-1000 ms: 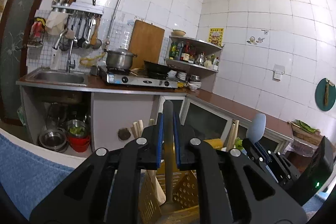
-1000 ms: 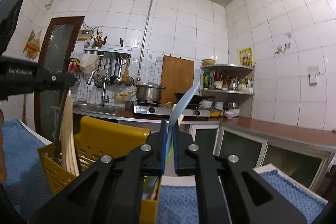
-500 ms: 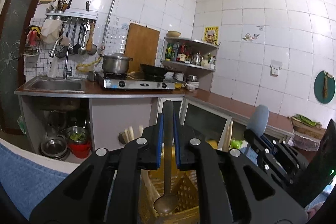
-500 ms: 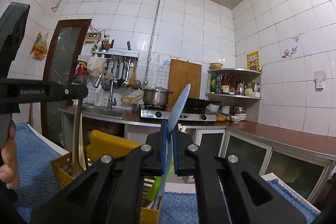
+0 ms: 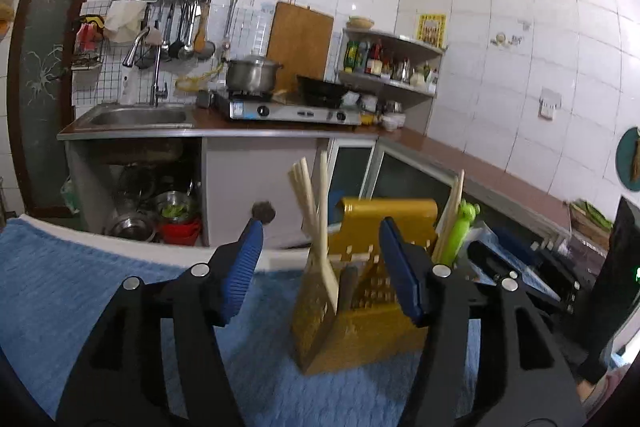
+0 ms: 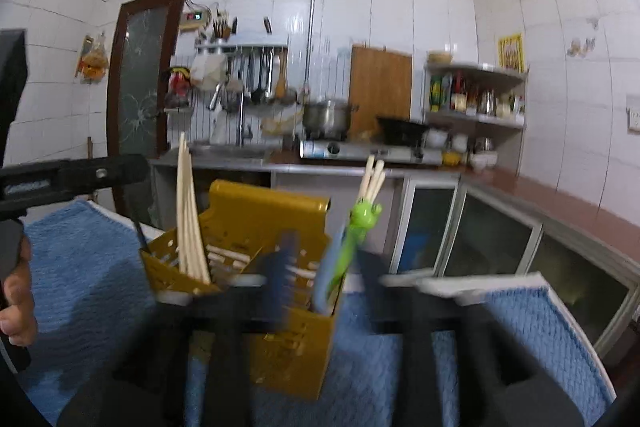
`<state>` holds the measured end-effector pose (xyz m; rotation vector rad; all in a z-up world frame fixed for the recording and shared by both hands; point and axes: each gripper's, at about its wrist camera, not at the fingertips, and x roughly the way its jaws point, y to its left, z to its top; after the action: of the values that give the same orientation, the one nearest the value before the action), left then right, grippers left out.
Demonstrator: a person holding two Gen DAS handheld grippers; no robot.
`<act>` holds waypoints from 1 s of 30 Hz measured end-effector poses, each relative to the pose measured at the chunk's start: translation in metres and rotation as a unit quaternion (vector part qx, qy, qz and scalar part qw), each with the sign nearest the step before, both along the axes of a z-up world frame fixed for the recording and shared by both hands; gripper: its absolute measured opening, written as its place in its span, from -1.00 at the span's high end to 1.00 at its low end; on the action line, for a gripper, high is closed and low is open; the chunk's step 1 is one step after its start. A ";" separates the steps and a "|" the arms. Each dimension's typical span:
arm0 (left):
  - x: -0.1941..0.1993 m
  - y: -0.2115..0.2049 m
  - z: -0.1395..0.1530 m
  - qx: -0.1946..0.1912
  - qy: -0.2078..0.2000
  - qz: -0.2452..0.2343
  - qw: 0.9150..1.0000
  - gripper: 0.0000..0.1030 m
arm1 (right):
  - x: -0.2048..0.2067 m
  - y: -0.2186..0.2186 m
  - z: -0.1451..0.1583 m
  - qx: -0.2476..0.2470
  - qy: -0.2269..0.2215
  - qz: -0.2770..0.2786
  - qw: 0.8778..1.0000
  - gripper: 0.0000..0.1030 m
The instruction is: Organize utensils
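Presently, left wrist view: left gripper (image 5: 320, 267) opening, nothing between its pads, yellow utensil caddy (image 5: 362, 311) just ahead on the blue mat (image 5: 80, 267), wooden spatula (image 5: 322, 239) standing upright inside; right wrist view: right gripper (image 6: 324, 277) blurred, opening, empty, blue utensil (image 6: 326, 279) upright in the caddy's near compartment.

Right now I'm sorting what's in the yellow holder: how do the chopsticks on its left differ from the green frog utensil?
The chopsticks are pale, plain wood; the frog utensil is bright green with a figure on top. The chopsticks form a bundle at the holder's left end; the frog utensil stands singly at its right. Both stick up above the rim.
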<state>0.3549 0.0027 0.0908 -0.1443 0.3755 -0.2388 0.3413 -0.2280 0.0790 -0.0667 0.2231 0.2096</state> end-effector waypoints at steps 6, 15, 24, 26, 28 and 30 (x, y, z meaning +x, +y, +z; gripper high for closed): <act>-0.044 0.017 0.003 0.022 0.012 0.031 0.999 -0.56 | -0.031 -0.005 0.011 -0.003 0.022 -0.010 1.000 -0.17; -0.121 0.033 -0.008 0.044 0.016 0.060 0.997 -0.80 | -0.108 -0.005 -0.004 -0.008 0.040 -0.032 0.999 -0.61; -0.190 0.031 -0.037 0.051 0.022 0.088 0.995 -0.90 | -0.179 -0.005 -0.024 0.014 0.042 -0.065 0.997 -0.87; -0.204 0.027 -0.040 0.056 0.012 0.098 0.994 -0.90 | -0.192 -0.005 -0.027 0.022 0.040 -0.066 0.997 -0.91; -0.215 0.023 -0.043 0.063 0.001 0.104 0.993 -0.90 | -0.202 -0.005 -0.033 0.026 0.046 -0.073 0.996 -0.91; -0.225 0.018 -0.048 0.075 -0.008 0.109 0.991 -0.90 | -0.209 -0.006 -0.041 0.026 0.049 -0.077 0.995 -0.91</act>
<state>0.1295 0.0204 0.0424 -0.0354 0.3572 0.0042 0.1320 -0.2344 0.0379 0.0127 0.3183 0.0641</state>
